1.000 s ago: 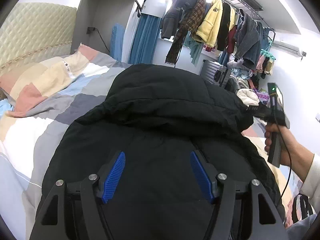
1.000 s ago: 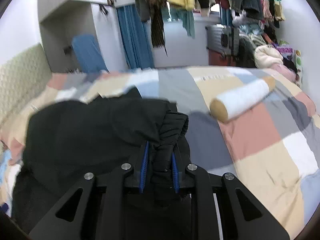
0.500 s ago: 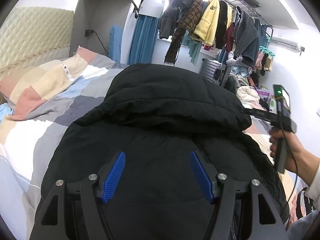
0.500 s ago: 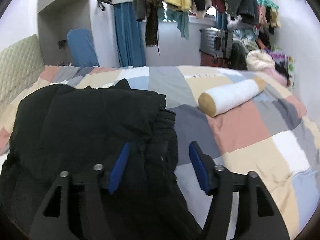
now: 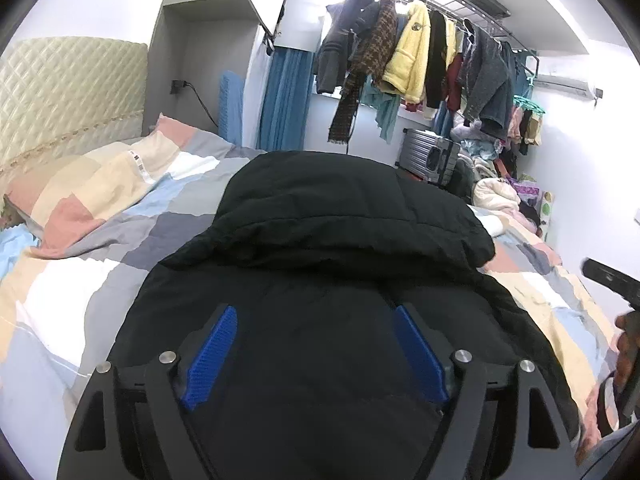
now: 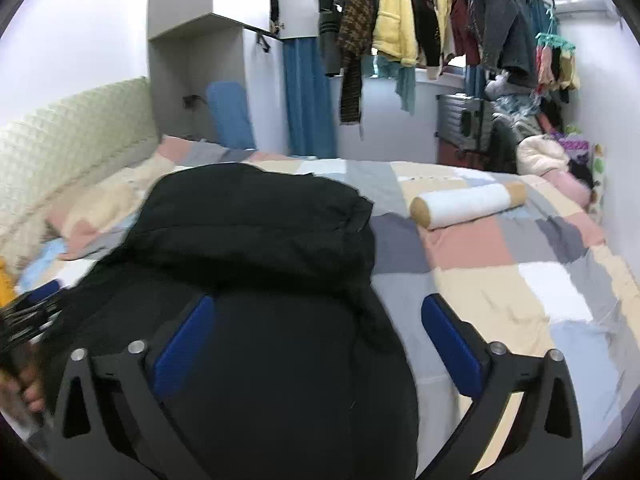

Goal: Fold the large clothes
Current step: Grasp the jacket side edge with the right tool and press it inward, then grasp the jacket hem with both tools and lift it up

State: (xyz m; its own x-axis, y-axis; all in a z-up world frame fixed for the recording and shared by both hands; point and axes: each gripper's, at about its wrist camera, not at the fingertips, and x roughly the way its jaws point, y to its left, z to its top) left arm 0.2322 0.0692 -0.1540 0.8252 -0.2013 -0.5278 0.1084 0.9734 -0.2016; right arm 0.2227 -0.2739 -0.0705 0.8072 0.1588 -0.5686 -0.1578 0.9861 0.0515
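Note:
A large black padded jacket lies folded on the patchwork bed, its upper part doubled over the lower. It also shows in the right wrist view. My left gripper is open, its blue pads wide apart just above the jacket's near part. My right gripper is open and empty above the jacket's right edge. The right gripper's body shows at the right edge of the left wrist view.
The checked bedspread covers the bed. A white-and-tan bolster lies to the jacket's right. A pillow and quilted headboard are on the left. Hanging clothes and a suitcase stand behind.
My right gripper let go of the jacket's edge, opened wide and drew back to the right. The jacket's fold now rests on the bed. My left gripper stayed open and barely moved.

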